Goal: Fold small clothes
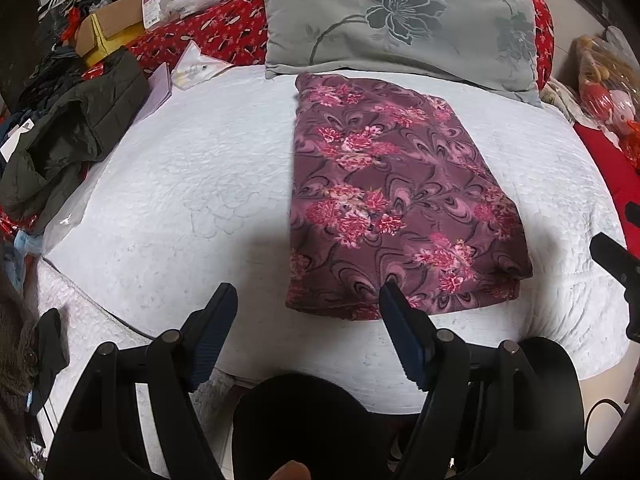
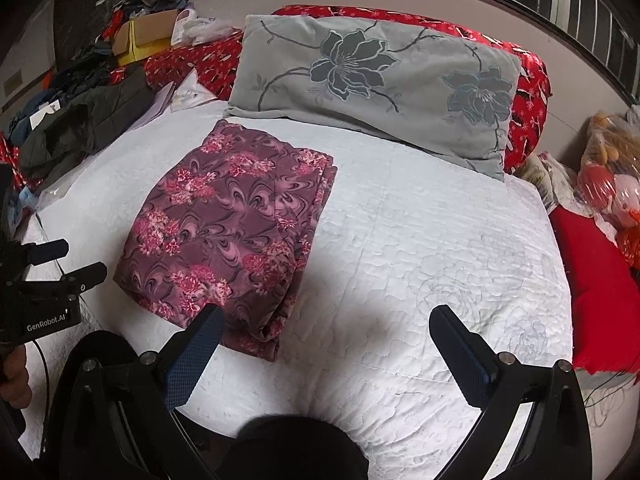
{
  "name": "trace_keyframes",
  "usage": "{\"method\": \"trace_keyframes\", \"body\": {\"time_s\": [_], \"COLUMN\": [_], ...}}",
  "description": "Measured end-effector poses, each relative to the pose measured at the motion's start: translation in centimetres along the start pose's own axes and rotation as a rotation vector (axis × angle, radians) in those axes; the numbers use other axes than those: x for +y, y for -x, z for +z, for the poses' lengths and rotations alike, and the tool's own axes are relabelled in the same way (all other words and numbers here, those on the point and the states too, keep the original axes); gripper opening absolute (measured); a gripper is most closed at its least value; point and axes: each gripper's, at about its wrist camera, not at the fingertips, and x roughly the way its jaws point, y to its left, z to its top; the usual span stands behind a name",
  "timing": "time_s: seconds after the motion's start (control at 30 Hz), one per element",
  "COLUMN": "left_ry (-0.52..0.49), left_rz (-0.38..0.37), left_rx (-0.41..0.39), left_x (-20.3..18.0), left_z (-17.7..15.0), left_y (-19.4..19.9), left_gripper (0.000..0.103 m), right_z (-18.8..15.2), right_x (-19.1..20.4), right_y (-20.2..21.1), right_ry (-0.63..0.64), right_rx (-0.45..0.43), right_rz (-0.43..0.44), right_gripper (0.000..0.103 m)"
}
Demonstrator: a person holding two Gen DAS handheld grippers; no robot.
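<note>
A maroon garment with pink flowers [image 1: 396,200] lies folded into a flat rectangle on the white quilted bed [image 1: 192,184]; it also shows in the right wrist view [image 2: 232,224]. My left gripper [image 1: 308,296] is open and empty, just short of the garment's near edge, its right finger over the near edge. My right gripper [image 2: 328,316] is open and empty, near the garment's near right corner, with its left finger over that corner. The left gripper also shows at the left edge of the right wrist view [image 2: 68,260].
A grey flowered pillow [image 1: 396,20] lies behind the garment against red bedding [image 1: 216,36]. A dark jacket [image 1: 68,136] and a pile of clothes and boxes [image 1: 104,12] sit at the left. Toys in plastic bags [image 2: 612,184] and a red cloth [image 2: 600,292] are at the right.
</note>
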Motion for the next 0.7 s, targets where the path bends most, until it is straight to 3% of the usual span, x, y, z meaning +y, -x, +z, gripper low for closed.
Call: {"method": "trace_keyframes", "body": {"time_s": [0.7], "left_ry": [-0.024], "left_rz": [-0.014], "left_rx": [-0.044], "left_x": [-1.1], "left_z": [0.3], "left_y": [1.3], "left_gripper": [0.081], "right_z": [0.0], "right_x": [-0.9], "right_y": [0.1], "right_ry": [-0.048], "right_rx": [-0.018], "right_rz": [0.007], "right_gripper": [0.103]}}
